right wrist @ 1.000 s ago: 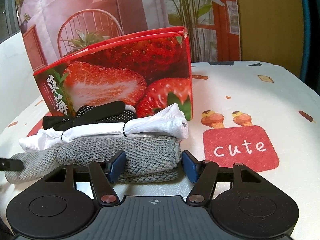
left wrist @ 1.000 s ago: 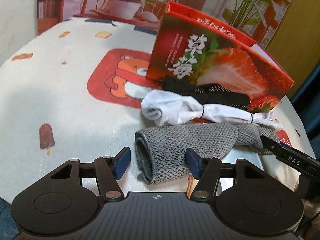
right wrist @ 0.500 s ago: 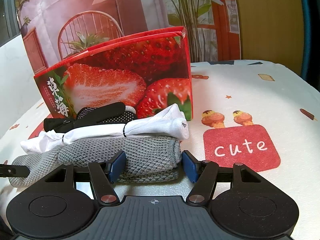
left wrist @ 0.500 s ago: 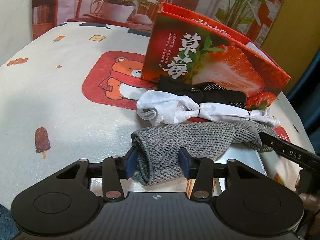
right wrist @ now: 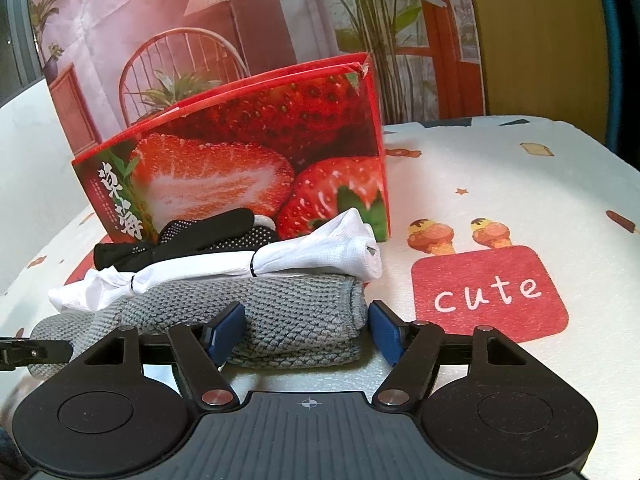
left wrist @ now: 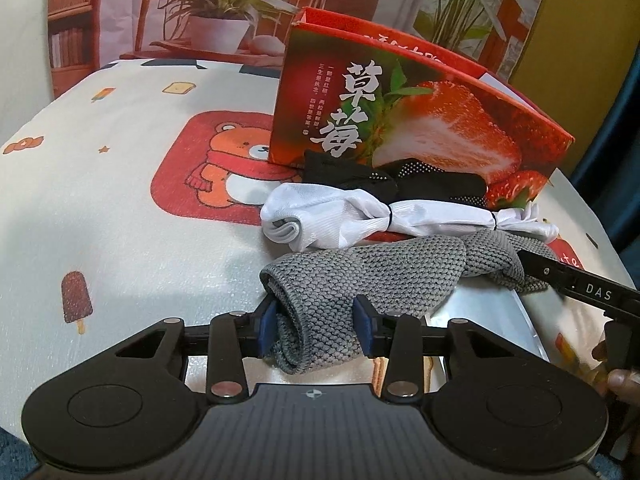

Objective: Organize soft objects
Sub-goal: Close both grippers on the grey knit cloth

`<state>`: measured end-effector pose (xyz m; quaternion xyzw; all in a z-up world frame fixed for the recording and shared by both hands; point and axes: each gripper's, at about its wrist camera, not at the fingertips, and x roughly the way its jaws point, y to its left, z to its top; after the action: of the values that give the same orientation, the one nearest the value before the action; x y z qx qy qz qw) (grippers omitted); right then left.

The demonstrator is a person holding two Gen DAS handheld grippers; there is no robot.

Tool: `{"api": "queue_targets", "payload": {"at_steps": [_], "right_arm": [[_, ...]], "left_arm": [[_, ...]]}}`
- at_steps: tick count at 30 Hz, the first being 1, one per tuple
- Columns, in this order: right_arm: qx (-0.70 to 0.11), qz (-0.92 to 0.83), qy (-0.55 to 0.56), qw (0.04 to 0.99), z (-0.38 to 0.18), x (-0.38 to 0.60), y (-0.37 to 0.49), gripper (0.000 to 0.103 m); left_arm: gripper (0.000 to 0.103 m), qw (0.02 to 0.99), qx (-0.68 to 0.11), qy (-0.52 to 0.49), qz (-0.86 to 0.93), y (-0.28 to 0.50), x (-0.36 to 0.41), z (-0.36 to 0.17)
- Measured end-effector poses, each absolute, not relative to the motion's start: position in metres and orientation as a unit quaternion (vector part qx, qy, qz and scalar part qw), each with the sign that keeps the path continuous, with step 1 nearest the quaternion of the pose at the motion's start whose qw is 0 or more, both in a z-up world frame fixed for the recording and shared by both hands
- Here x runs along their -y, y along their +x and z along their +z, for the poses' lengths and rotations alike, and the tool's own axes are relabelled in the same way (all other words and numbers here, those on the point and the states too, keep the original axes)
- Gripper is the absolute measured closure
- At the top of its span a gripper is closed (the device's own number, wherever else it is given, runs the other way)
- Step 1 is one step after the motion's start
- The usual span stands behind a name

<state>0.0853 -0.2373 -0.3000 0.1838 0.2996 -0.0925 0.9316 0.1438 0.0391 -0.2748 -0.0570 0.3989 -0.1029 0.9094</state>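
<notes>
Grey knitted cloth roll (left wrist: 360, 276) is lying on the cartoon-printed tablecloth (left wrist: 120, 220), at twelve o'clock from both cameras, with one end reaching toward each gripper. The left gripper (left wrist: 316, 322) is pinching the rolled end between its blue pads, which are pressing into the knit. The right gripper (right wrist: 306, 330) is standing wide, its pads flanking the opposite folded end without touching it. Just beyond the roll, a white fabric bundle tied with black bands (right wrist: 256, 264) is lying, and a black dotted glove (right wrist: 208, 236) is resting against the foot of the red strawberry-printed box (right wrist: 248, 160). Judging by this, sorting is only beginning: all three soft items are sitting outside the box, and nothing appears stowed.
</notes>
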Motion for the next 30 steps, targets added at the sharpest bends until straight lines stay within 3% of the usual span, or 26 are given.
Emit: {"api": "queue_targets", "payload": {"at_steps": [13,24,30], "right_arm": [[-0.299,-0.09,0.182,0.932,-0.3,0.237,0.085,0.039],[-0.29,-0.081,0.211,0.93,-0.294,0.242,0.077,0.07],[-0.259,-0.069,0.204,0.941,-0.275,0.239,0.067,0.078]], "left_arm": [[0.062,0.911,-0.394,-0.062,-0.105,0.142,-0.04,-0.276],[0.075,0.91,-0.393,-0.07,-0.112,0.142,-0.04,-0.275],[0.081,0.921,-0.371,-0.064,-0.105,0.135,-0.04,-0.264]]}}
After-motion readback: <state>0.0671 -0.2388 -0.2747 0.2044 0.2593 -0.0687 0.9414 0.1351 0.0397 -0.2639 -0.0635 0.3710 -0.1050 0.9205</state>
